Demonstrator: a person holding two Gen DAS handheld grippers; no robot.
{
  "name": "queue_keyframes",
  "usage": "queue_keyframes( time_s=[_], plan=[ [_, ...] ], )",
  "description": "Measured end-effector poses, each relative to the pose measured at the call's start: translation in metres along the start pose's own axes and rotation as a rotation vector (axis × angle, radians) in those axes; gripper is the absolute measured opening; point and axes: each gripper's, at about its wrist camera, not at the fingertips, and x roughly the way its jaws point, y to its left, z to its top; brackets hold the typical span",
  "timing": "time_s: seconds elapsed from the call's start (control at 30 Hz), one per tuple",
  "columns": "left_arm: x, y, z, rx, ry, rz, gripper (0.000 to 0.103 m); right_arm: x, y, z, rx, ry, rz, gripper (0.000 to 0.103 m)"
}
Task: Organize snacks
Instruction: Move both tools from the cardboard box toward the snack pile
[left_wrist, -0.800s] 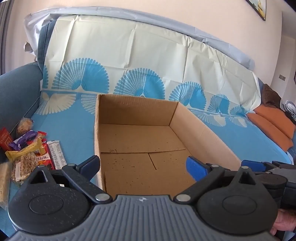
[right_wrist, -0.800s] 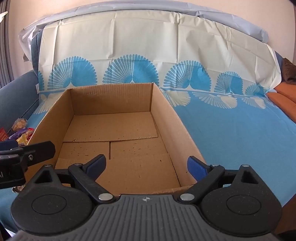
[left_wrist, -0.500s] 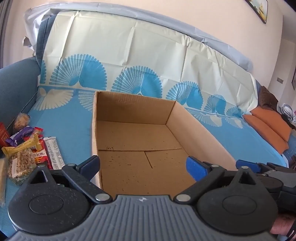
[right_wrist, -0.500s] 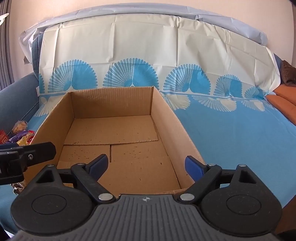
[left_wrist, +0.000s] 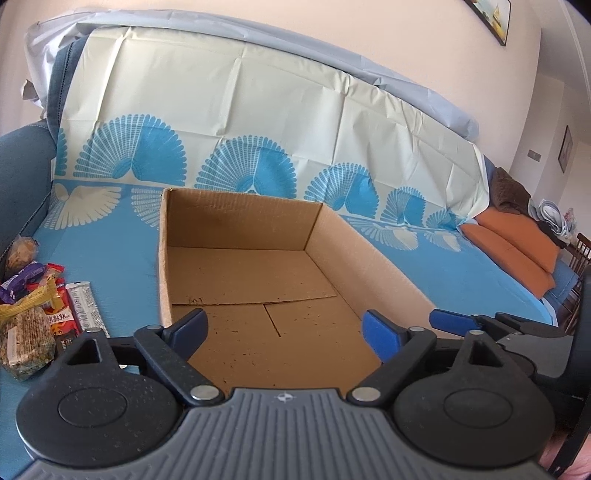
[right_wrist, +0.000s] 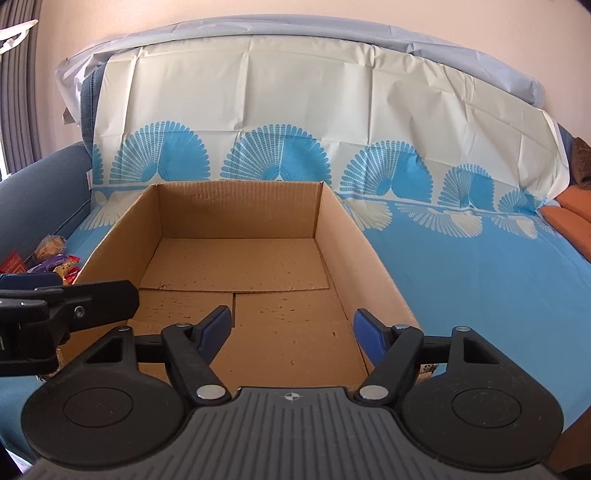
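A sofa (left_wrist: 122, 236) draped in a blue-and-cream fan-print cover (left_wrist: 236, 110) carries everything, and the landmark on it is an open cardboard box (left_wrist: 258, 225) with an empty floor and four upright walls. Right of the box the covered seat runs bare as far as the orange cushions (left_wrist: 517, 254), leaving wide room there; left of the box a narrower strip of seat separates its left wall from the pile of snacks (left_wrist: 40, 314), which lies against the sofa's blue arm. A silver bar (left_wrist: 85, 306) at the pile's edge lies nearest the box, not touching it. The left claw (left_wrist: 284, 326) hovers over the box's near edge, fingers wide apart with nothing between them. The right claw (right_wrist: 293, 330) hangs over the same near edge, likewise spread and empty.
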Motion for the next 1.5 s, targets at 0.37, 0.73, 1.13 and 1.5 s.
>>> queue_keyframes(
  time_s=[0.37, 0.73, 1.13, 1.5],
  plan=[
    [-0.004, 0.006, 0.003, -0.010, 0.016, -0.041, 0.058, -0.002, 0.004, -0.002, -0.002, -0.026, 0.016, 0.061],
    [-0.020, 0.019, 0.004, 0.004, -0.017, -0.086, 0.048, -0.008, 0.016, 0.005, 0.035, -0.077, 0.043, 0.061],
    [-0.081, 0.114, 0.041, -0.119, -0.043, -0.181, 0.042, -0.024, 0.061, 0.026, 0.107, -0.102, 0.222, 0.061],
    [-0.113, 0.235, -0.005, -0.461, -0.003, 0.110, 0.026, -0.026, 0.137, 0.027, 0.041, -0.074, 0.443, 0.056]
  ],
)
